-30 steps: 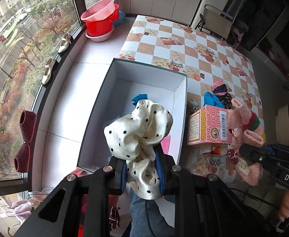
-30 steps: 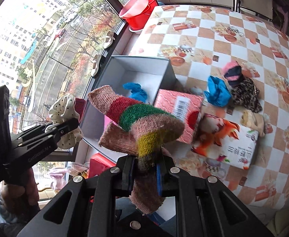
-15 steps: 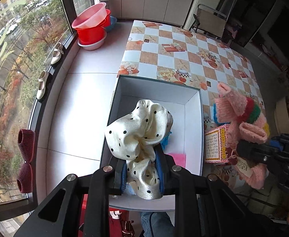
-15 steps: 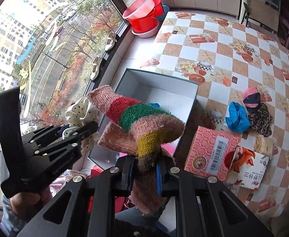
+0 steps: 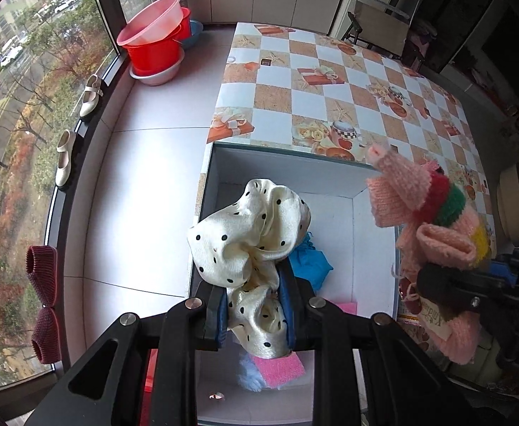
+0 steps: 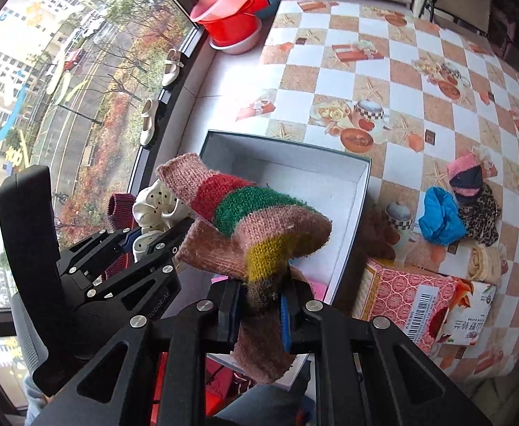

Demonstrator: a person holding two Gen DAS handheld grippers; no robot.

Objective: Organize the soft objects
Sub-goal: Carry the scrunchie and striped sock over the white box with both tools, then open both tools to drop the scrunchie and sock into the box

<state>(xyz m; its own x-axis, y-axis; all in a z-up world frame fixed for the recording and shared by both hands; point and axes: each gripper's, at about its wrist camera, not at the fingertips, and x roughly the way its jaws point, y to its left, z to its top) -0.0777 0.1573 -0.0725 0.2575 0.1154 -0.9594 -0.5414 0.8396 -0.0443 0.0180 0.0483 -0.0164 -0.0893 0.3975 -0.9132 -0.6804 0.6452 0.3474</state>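
Note:
My left gripper [image 5: 254,314] is shut on a cream polka-dot scrunchie [image 5: 248,238] and holds it above the open white box [image 5: 287,174]. My right gripper [image 6: 259,314] is shut on a striped knit sock [image 6: 255,220], held above the box's near edge [image 6: 351,234]. The sock also shows in the left wrist view [image 5: 436,220]. Inside the box lie a blue cloth [image 5: 310,262] and a pink item [image 5: 280,367]. On the table lie a blue cloth [image 6: 440,216], a leopard-print piece [image 6: 481,213] and a pink and dark knit item [image 6: 467,174].
The checkered table [image 6: 383,81] carries a pink patterned carton [image 6: 408,294] and a tissue pack [image 6: 468,316] right of the box. Red and pink basins [image 5: 156,42] stand on the floor by the window. Shoes [image 5: 66,156] and maroon slippers [image 5: 41,269] line the sill.
Both grippers have moved forward and over the box, still holding the scrunchie and the sock. The box now lies directly under them.

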